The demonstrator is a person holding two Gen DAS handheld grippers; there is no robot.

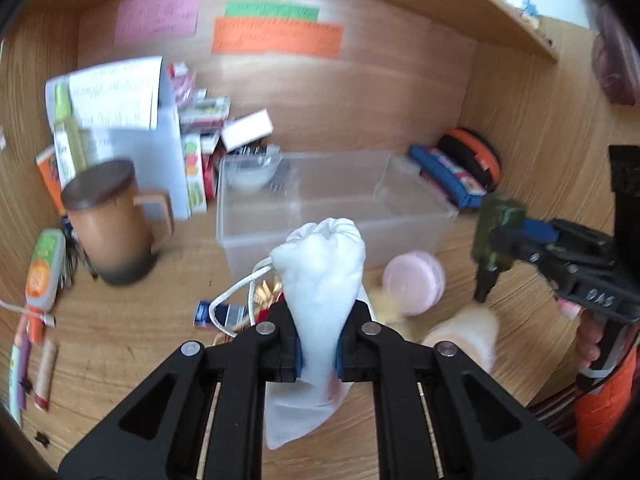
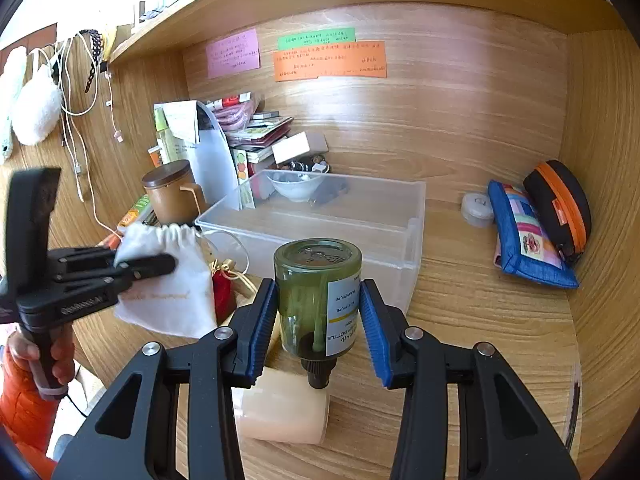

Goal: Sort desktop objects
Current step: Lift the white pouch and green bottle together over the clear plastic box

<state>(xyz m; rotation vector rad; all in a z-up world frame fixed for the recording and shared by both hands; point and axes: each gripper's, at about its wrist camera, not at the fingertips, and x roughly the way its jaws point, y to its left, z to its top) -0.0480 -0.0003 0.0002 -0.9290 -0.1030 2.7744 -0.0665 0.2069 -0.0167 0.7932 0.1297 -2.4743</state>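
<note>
The left gripper (image 1: 318,354) is pinched hard on the lower body of a white drawstring pouch (image 1: 324,280), its jaws drawn close with the cloth squeezed thin between the blue pads, so that the gathered neck stands up in front and the loose bottom hangs below; the pouch appears lifted clear of the desk, a grip low on the cloth that probably keeps the bundle from slipping out. The right gripper (image 2: 319,312) clasps a green bottle (image 2: 318,296) by its sides, cap toward the camera and base pointing forward, the blue pads pressing the label and the glassy wall. Both loads are held just short of the clear plastic bin (image 2: 416,208), which lies open-topped directly ahead and looks like the likely sorting target; it seems to hold nothing yet. Under and around the grippers lie a cream cylinder (image 2: 280,412) on its side, a pink round jar (image 1: 412,286), a red pouch (image 2: 221,292) with white cord, and a small blue card (image 1: 220,314), all still on the desk. Behind the bin stand a white bowl (image 2: 296,186), stacked boxes and papers, and a lidded brown mug (image 2: 170,190) to the left; a blue patchwork pouch (image 2: 528,236) and a black-and-orange case (image 2: 560,208) rest at the right wall. The near wall of the bin is the one edge each load must clear; the two grippers are well apart.
</note>
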